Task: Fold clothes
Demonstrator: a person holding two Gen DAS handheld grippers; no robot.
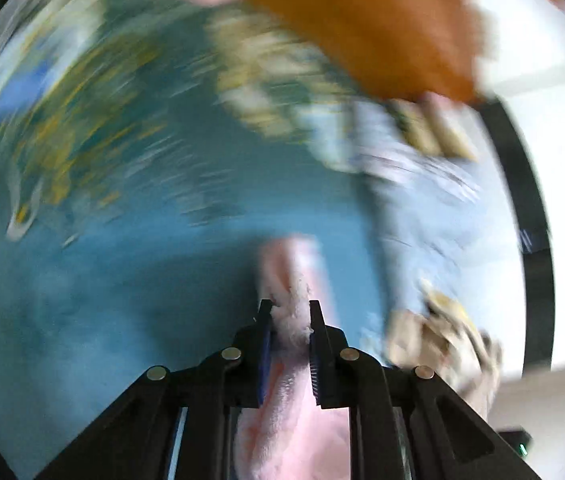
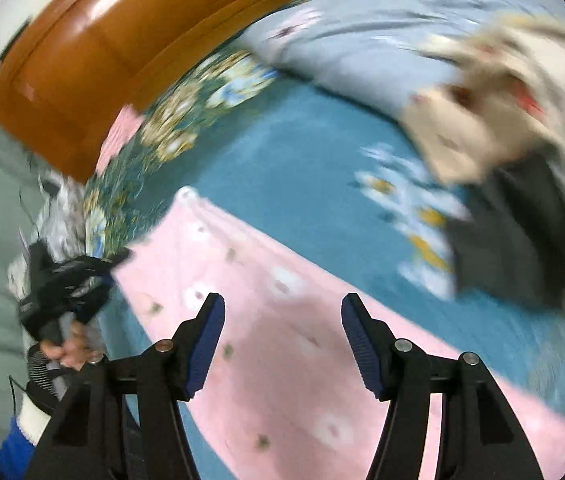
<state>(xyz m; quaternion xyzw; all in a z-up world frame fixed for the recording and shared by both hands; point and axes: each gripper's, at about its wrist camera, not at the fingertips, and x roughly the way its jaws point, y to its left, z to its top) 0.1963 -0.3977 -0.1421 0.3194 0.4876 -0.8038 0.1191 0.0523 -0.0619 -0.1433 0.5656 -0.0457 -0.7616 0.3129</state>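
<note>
Pink fleece garment (image 2: 282, 320) lies spread across the teal bedsheet (image 2: 302, 184), one fold pinched between the narrowed jaws of the left gripper (image 1: 290, 312). Over the cloth, the right gripper (image 2: 282, 312) hovers, jaws spread and empty.

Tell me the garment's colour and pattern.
Pink garment with small pale flower prints; right wrist view shows it best.

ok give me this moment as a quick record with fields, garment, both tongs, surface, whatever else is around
garment: pink fleecy garment with pale flower print, spread on the bed
left tongs: shut on a bunched edge of the pink garment
right tongs: open above the garment, nothing between the pads
surface: teal floral bedsheet
nearby: brown wooden headboard, light blue pillow, dark grey cloth
image quality: both views motion-blurred
</note>
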